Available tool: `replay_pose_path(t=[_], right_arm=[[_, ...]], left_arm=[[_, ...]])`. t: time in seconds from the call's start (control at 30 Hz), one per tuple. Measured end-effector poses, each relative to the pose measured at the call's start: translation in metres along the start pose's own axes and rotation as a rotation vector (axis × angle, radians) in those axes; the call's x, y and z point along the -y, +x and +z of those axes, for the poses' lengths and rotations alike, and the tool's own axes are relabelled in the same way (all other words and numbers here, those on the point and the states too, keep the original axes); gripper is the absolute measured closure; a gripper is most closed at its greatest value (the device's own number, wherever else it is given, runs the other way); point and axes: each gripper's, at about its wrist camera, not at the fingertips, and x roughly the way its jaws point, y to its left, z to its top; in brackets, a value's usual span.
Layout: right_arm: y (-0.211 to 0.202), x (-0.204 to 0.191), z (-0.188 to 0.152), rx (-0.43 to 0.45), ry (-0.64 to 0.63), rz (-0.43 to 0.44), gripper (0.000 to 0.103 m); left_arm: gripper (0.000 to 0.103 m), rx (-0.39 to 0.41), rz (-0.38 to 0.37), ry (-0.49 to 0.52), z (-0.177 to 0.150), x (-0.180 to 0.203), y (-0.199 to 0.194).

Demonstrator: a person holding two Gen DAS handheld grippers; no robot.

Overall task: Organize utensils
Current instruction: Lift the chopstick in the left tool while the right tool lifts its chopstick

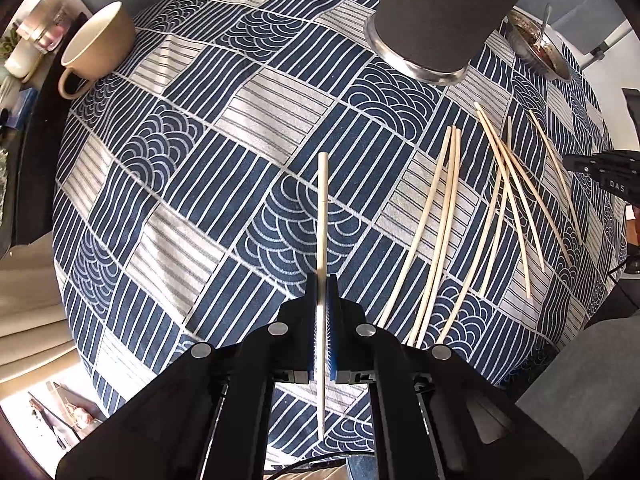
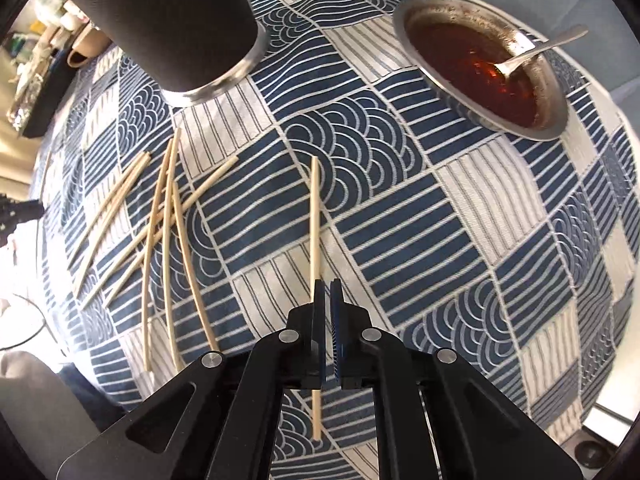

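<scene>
My left gripper [image 1: 323,280] is shut on a pale wooden chopstick [image 1: 322,208] that runs forward between its jaws, above the patterned cloth. Several loose chopsticks [image 1: 472,216] lie on the cloth to its right; they also show in the right wrist view [image 2: 160,224]. A dark cylindrical holder with a metal rim [image 1: 440,16] stands at the far side, also seen in the right wrist view [image 2: 176,28]. My right gripper [image 2: 326,286] has its jaws together. One chopstick [image 2: 315,216] runs along the left jaw; whether it is clamped or lies beneath is unclear.
A blue and white patterned tablecloth [image 1: 224,168] covers the table. A beige mug [image 1: 96,48] stands at the far left. A metal bowl of dark red sauce with a spoon [image 2: 480,64] sits at the far right. The right gripper's tip [image 1: 600,168] shows at the right edge.
</scene>
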Motion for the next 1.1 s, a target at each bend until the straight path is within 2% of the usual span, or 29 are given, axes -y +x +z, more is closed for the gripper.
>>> replay_pose_path(t=[0.13, 0.27, 0.33, 0.37, 0.43, 0.53, 0.57, 0.63, 0.67, 0.8, 1.1], right_arm=[[0.008, -0.006, 0.005, -0.017, -0.023, -0.008, 0.097], [0.017, -0.019, 0.015, -0.023, -0.046, -0.037, 0.091], [0.018, -0.020, 0.016, -0.027, -0.049, -0.039, 0.091], [0.017, -0.020, 0.015, -0.030, -0.048, -0.036, 0.091], [0.017, -0.025, 0.016, -0.038, -0.049, -0.036, 0.091], [0.023, -0.046, 0.017, -0.036, -0.104, -0.112, 0.092], [0.025, -0.056, 0.016, -0.036, -0.128, -0.132, 0.098], [0.032, -0.076, 0.018, -0.032, -0.159, -0.157, 0.098], [0.032, -0.078, 0.018, -0.030, -0.154, -0.150, 0.098], [0.025, -0.061, 0.013, -0.024, -0.042, -0.027, 0.099], [-0.045, -0.086, 0.005, 0.153, -0.050, 0.112, 0.099]], left_arm=[[0.099, 0.013, 0.001, -0.025, -0.014, -0.014, -0.005], [0.098, 0.027, 0.009, -0.039, -0.036, -0.029, -0.008], [0.098, 0.032, 0.012, -0.048, -0.043, -0.037, 0.001], [0.098, 0.033, 0.012, -0.052, -0.042, -0.047, 0.018], [0.098, 0.038, 0.015, -0.062, -0.045, -0.050, 0.018], [0.098, 0.042, 0.014, -0.070, -0.049, -0.052, 0.019], [0.098, 0.044, 0.014, -0.070, -0.051, -0.054, 0.017], [0.098, 0.049, 0.016, -0.068, -0.050, -0.051, 0.019], [0.098, 0.052, 0.015, -0.068, -0.046, -0.044, 0.024], [0.098, 0.070, 0.017, -0.061, -0.045, -0.042, 0.016], [0.098, 0.121, 0.030, -0.016, -0.024, -0.033, -0.008]])
